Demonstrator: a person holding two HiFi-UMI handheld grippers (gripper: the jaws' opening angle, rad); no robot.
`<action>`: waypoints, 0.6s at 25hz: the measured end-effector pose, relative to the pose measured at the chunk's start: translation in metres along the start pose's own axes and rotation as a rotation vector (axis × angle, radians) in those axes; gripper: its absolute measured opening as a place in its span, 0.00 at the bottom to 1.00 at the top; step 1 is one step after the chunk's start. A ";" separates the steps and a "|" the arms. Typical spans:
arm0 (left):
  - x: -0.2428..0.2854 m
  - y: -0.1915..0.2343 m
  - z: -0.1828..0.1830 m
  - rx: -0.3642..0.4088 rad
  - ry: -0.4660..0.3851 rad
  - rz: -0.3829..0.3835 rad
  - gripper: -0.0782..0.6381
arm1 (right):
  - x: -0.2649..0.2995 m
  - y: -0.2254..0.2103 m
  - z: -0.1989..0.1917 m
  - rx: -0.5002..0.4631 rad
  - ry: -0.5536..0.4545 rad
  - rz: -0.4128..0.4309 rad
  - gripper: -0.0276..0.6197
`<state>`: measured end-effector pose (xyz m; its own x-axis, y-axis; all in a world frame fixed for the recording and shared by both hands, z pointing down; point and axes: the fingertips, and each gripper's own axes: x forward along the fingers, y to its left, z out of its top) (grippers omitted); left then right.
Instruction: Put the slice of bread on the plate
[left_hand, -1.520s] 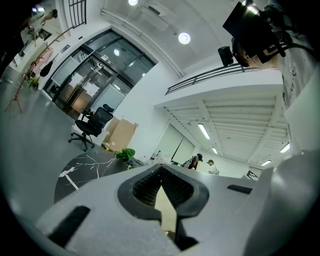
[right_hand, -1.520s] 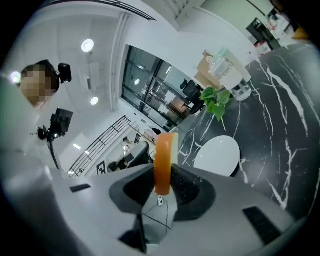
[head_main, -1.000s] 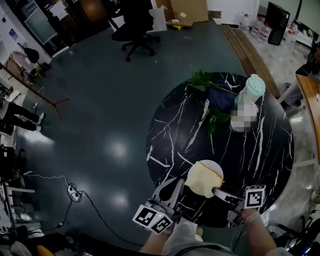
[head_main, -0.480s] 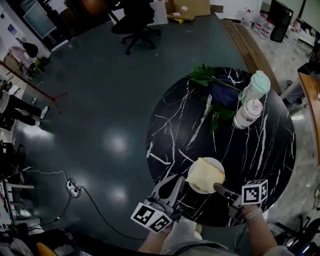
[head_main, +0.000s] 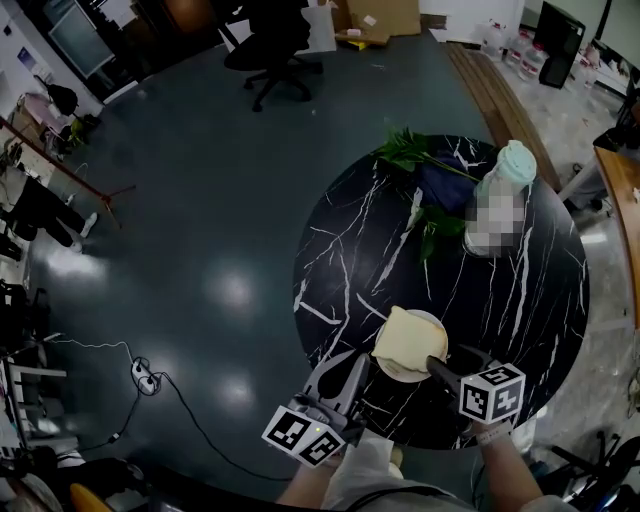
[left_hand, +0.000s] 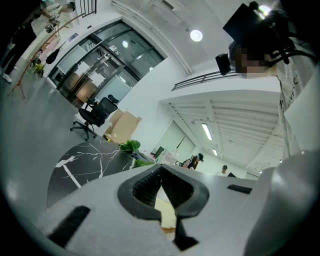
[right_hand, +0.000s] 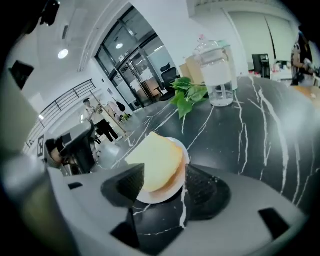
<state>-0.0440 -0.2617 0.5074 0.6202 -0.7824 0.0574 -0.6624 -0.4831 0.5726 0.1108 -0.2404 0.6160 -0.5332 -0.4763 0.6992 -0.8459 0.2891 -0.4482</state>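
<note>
On the white plate (head_main: 436, 323) the bread slice (head_main: 405, 340) lies flat. Right gripper (head_main: 450, 360) jaws are opening, slice edge between them unpinched, so back straight out. Left gripper (head_main: 349, 366) clenched, empty.

Tabletop (head_main: 350, 250): glossy black marble look, white veins. Plate (right_hand: 160, 192): smooth glossy white. Bread slice (right_hand: 155, 157): matt, spongy. Floor (head_main: 200, 200): polished, reflective.

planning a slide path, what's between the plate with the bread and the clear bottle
Only bare black marble tabletop, seen in the head view; the leafy sprig lies just left of that line.
</note>
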 end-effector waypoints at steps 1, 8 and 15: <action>-0.001 -0.001 0.000 0.001 -0.001 0.000 0.12 | -0.004 0.000 0.002 -0.024 -0.012 -0.014 0.40; -0.003 -0.019 -0.003 0.036 0.000 -0.023 0.12 | -0.046 0.045 0.036 -0.053 -0.268 0.180 0.39; -0.009 -0.062 0.002 0.086 -0.023 -0.073 0.12 | -0.104 0.096 0.058 -0.259 -0.503 0.204 0.08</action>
<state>-0.0095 -0.2253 0.4698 0.6587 -0.7524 -0.0015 -0.6500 -0.5701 0.5026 0.0858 -0.2113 0.4683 -0.6678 -0.7061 0.2355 -0.7360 0.5791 -0.3507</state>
